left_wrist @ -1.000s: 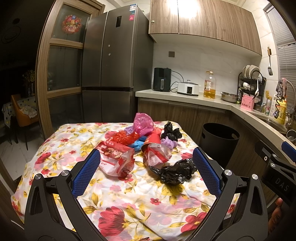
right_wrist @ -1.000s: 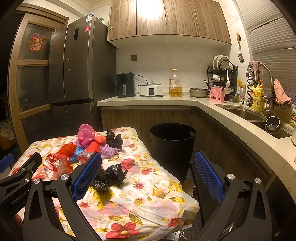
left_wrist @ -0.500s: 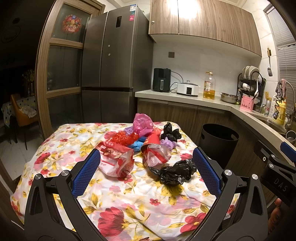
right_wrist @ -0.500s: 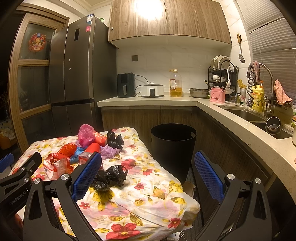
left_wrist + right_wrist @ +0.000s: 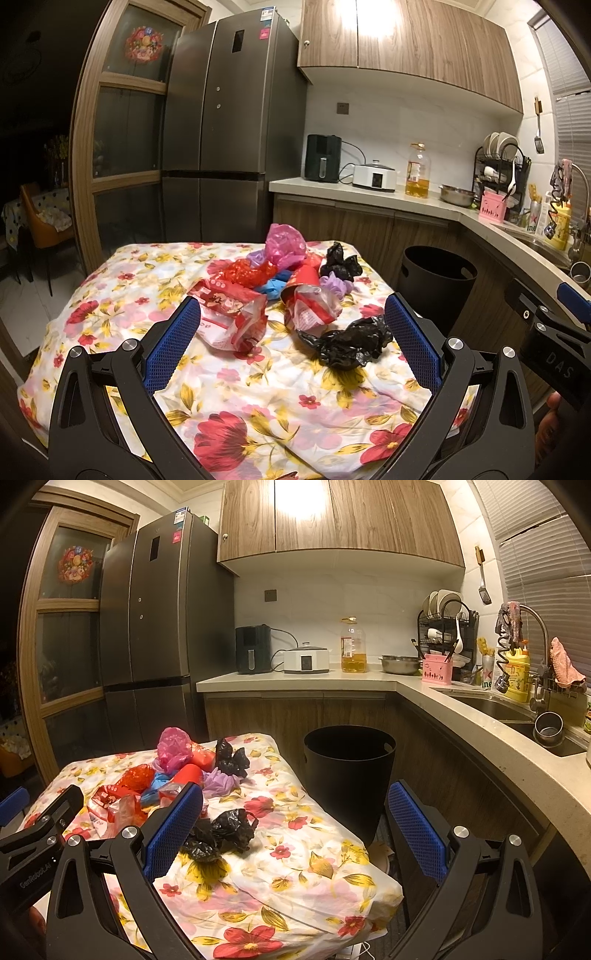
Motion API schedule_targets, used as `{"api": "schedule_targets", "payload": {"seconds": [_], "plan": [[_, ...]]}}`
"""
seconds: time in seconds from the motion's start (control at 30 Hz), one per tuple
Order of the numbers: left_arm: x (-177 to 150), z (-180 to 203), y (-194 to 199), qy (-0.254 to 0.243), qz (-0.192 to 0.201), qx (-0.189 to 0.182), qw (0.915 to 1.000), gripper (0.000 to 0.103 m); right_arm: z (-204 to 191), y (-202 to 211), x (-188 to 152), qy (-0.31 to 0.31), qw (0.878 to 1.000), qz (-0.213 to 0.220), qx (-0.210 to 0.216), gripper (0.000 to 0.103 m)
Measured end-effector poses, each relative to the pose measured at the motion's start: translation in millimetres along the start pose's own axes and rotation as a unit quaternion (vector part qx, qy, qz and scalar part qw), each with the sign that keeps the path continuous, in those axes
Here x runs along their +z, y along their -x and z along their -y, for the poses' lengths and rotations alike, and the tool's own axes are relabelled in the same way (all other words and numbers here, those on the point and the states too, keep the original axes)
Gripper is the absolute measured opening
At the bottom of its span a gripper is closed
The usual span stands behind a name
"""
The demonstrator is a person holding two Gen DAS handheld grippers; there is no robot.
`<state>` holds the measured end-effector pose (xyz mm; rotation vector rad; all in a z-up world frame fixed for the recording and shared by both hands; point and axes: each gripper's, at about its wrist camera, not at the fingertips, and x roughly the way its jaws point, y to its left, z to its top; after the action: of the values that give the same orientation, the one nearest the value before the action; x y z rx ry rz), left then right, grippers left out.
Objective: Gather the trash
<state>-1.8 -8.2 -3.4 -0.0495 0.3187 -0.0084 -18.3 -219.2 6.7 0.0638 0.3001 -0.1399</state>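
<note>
Floral-cloth table (image 5: 258, 402) carries trash pile; black bin (image 5: 349, 775) on floor just beside table's right edge. Left gripper (image 5: 291, 339) spread wide, empty, above near cloth; right gripper (image 5: 293, 830) likewise released, empty. Crumpled black bag (image 5: 349, 345) nearest, red-white wrapper (image 5: 231, 317) left of it, pink bag (image 5: 284, 245) at rear

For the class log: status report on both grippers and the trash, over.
Left gripper open, empty. Right gripper open, empty. Crumpled black bag nearest on floral cloth, rest piled behind. Black bin beside table, path unobstructed.
</note>
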Motion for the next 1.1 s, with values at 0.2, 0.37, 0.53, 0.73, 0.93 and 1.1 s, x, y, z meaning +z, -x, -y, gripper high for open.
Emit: {"api": "schedule_targets", "payload": {"seconds": [0.2,0.37,0.53,0.73,0.93,1.1], "plan": [[-3,-3,-9,0.01,0.004,0.006,0.9999,0.098,-4,-14,-10,-0.011,0.999,0.02,0.023,0.098],[-13,-20,-22,0.029,0.0,0.021,0.9994,0.098,-6,-30,-21,-0.014,0.998,0.036,0.045,0.098],[-22,-36,-40,0.034,0.0,0.037,0.9988,0.095,-3,-58,-34,-0.048,0.995,0.025,0.083,0.098],[-34,-50,-70,0.043,0.003,0.049,0.9979,0.09,-15,-86,-49,-0.025,0.997,0.016,0.073,0.098],[-43,-53,-112,0.037,-0.007,0.041,0.9984,0.078,-31,-115,-70,-0.009,0.996,-0.007,0.093,0.093],[-49,-56,-143,0.045,-0.037,0.035,0.9977,0.059,-43,-137,-81,-0.005,0.993,-0.03,0.115,0.089]]}}
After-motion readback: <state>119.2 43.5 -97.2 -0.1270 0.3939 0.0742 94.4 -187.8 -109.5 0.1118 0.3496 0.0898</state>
